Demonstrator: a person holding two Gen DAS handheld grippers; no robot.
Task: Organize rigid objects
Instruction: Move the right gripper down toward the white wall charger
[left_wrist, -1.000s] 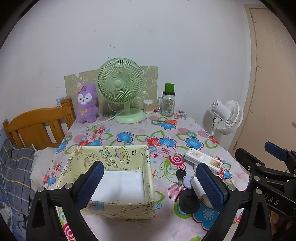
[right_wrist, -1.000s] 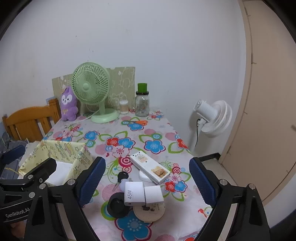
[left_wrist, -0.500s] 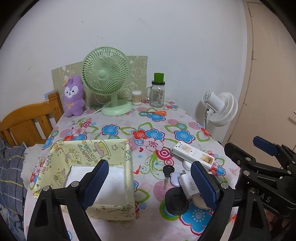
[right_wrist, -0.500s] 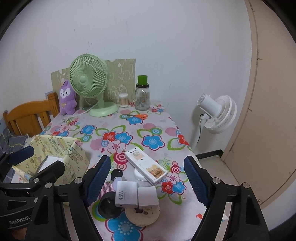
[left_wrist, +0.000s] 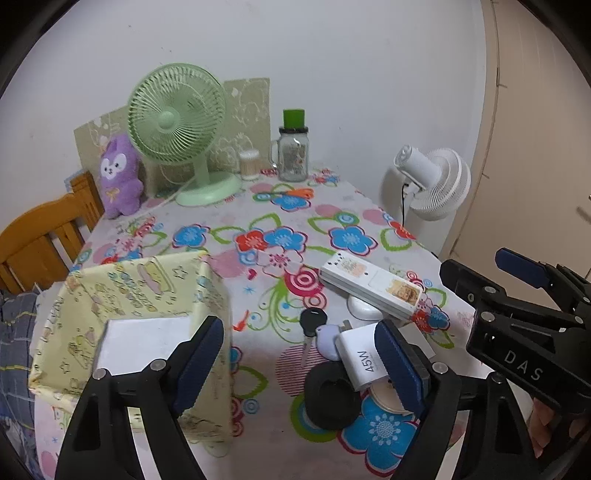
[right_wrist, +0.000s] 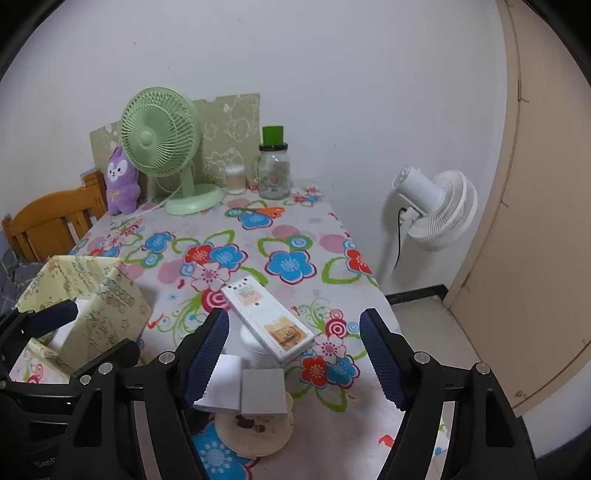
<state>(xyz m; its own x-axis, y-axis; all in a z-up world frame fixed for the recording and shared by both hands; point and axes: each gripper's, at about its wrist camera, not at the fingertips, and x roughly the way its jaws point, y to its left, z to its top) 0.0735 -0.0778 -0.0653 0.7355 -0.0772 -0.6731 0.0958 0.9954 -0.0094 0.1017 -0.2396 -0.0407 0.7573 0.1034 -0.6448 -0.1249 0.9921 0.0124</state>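
Note:
A yellow patterned box (left_wrist: 147, 295) stands open at the table's left, its near right corner behind my left finger. My left gripper (left_wrist: 299, 365) hovers over the table with its jaws closing and pressing on nothing. Past its fingers lie a black-headed key (left_wrist: 313, 321), a black round puck (left_wrist: 330, 397) and a white 45W charger (left_wrist: 364, 360). A white power strip (right_wrist: 267, 319) lies tilted on a small white case (left_wrist: 364, 312). My right gripper (right_wrist: 293, 358) is also closing; the strip, the charger (right_wrist: 221, 384) and a beige disc (right_wrist: 255, 430) lie below and between its fingers, untouched.
At the back of the flowered table (left_wrist: 280, 206) stand a green fan (left_wrist: 177, 122), a purple plush (left_wrist: 120, 173), a glass jar with a green lid (left_wrist: 293, 147) and a small cotton-swab pot (left_wrist: 249, 164). A wooden chair (left_wrist: 40, 236) is left, a white floor fan (right_wrist: 432, 206) right.
Both grippers have come forward and down toward the objects on the table. Both pairs of jaws have narrowed. Nothing on the table has moved.

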